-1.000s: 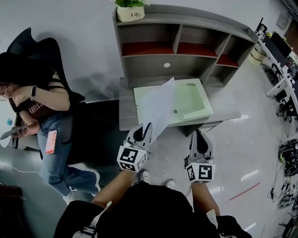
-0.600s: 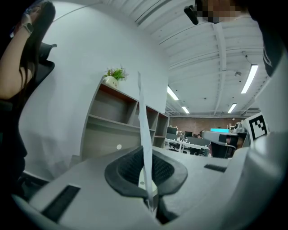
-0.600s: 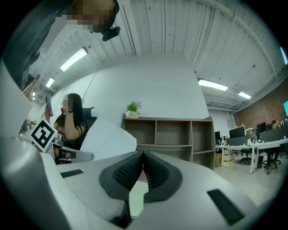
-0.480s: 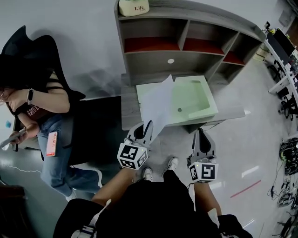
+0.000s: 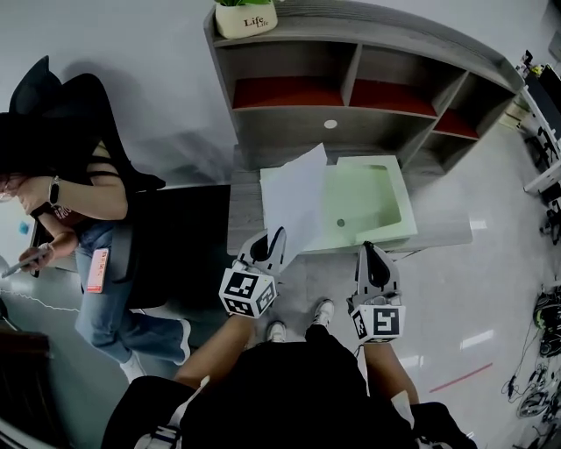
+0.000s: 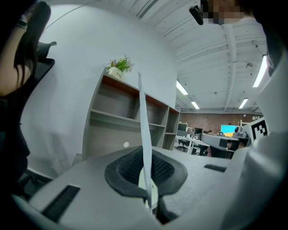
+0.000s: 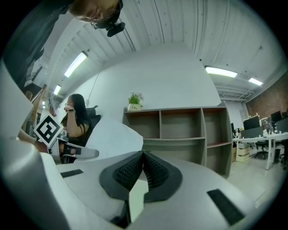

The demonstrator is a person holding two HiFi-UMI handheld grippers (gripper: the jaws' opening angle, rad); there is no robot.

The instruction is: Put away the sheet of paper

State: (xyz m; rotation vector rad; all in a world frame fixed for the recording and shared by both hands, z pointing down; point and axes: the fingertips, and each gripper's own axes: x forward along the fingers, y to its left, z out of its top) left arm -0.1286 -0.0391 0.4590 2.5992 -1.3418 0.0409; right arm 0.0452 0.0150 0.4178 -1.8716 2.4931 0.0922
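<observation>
in the head view both bare forearms reach up from the lower centre of the frame, side by side and roughly parallel, left forearm (image 5: 209, 355) angled slightly toward the middle, right forearm (image 5: 387, 368) almost straight up the frame. each ends in a gripper pointing at the desk (image 5: 244, 219), with its marker cube nearest the body.

the left gripper (image 5: 267, 246) sits just left of centre, at the desk's near edge. its jaws are pressed together on the lower corner of the paper (image 5: 296, 197). the sheet rises from the pinch, tilted, over the left part of the green tray (image 5: 396, 230), its top corner in front of the shelf (image 5: 289, 131). in the left gripper view the left gripper (image 6: 146, 193) shows dark pads (image 6: 128, 168) clamped on the paper (image 6: 142, 126), which is seen edge-on as a thin white strip running up the middle of the frame.

the right gripper (image 5: 368, 252) is right of centre, just below the tray's near rim, well apart from the paper. in the right gripper view the right gripper (image 7: 143, 154) has its tips touching, with nothing between them.

a plant pot (image 5: 246, 17) stands on the shelf at top centre. a person (image 5: 79, 206) sits at the left edge of the frame.
</observation>
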